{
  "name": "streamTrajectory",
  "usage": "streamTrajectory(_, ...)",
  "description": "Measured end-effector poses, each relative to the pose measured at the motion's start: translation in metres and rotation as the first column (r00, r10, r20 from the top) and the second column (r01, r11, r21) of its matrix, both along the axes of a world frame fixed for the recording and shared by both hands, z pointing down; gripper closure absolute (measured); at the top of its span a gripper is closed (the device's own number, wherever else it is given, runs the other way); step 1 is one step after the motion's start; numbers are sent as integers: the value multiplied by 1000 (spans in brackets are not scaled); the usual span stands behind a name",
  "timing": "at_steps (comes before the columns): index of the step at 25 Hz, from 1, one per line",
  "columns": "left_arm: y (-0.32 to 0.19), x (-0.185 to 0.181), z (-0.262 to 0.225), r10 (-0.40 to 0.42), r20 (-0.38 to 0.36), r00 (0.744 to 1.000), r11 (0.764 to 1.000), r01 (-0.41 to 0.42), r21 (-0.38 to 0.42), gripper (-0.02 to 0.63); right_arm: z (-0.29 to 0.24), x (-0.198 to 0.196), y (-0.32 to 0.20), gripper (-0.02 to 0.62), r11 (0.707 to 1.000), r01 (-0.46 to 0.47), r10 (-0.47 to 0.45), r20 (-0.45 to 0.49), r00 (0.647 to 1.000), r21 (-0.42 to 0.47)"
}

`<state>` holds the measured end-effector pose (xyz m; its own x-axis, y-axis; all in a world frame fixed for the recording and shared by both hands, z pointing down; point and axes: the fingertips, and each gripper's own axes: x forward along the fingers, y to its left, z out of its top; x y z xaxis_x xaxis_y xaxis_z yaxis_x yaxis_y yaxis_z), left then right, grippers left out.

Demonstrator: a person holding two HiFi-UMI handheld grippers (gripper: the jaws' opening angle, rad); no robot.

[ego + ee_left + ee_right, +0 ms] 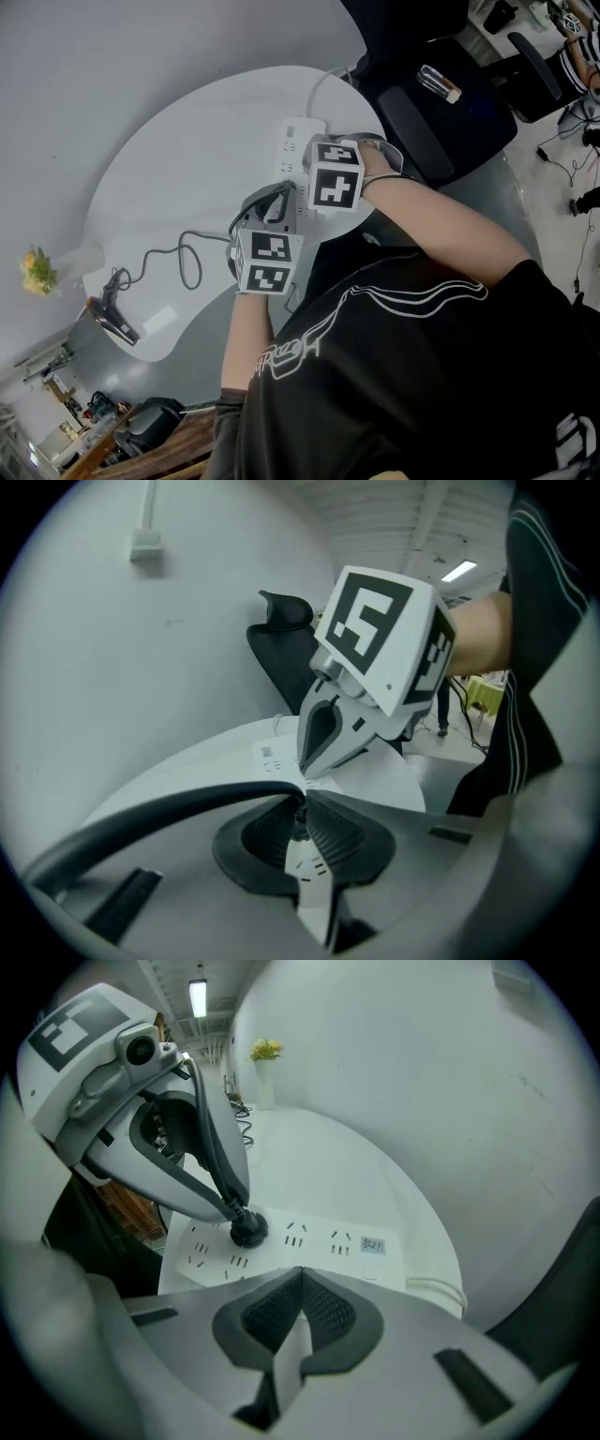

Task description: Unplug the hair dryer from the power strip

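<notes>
Grips the plug [248, 1230] with the left gripper [301, 803], pads closed on the dark neck where the cord [141, 822] leaves it. Has the plug seated in a socket of the strip [314, 1252], not yet pulled out, with free sockets on either side of it. Holds the right gripper [302, 1274] just beside the left, jaws shut with nothing between them and tips pointing down at the strip close to the plug; cannot tell whether those tips press on the white casing or hang just over it. Finds the strip lying flat on the round white table [187, 169], toward its far side in the head view, with a white lead running off past the rim. Follows the dark cord from the plug up along the left gripper's side, then across the table in a loose loop to the dryer [112, 317]. Finds the dryer lying at the table's left edge in the head view, well apart from the strip. Takes in a vase [42, 270] of yellow flowers at the rim near the dryer, and a black chair [422, 122] to the right of the table.
</notes>
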<state>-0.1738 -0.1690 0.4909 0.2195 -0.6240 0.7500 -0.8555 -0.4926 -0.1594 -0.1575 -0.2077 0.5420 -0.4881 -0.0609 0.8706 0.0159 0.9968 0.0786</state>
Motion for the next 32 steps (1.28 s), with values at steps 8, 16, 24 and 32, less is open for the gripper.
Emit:
streamTrajectory(8,1,1,2,-13,-67,998,1000,12,-17,569,1,0,1,600,1000,12,-12,-19,1000,0)
streamTrajectory(16,-1,-11,4,-157,-260,953,987,139,-85,569,2,-1,0,600,1000,-5,5,4,1000,-2)
streamTrajectory(24,-14,14,-49,63,-87,994,994,-54,100,569,2,-4,-2,600,1000,-7,7,0,1000,-29)
streamTrajectory(32,4,-24,-48,-70,-203,977,997,74,9,567,2,-4,0,600,997,-41,43,27,999,-58)
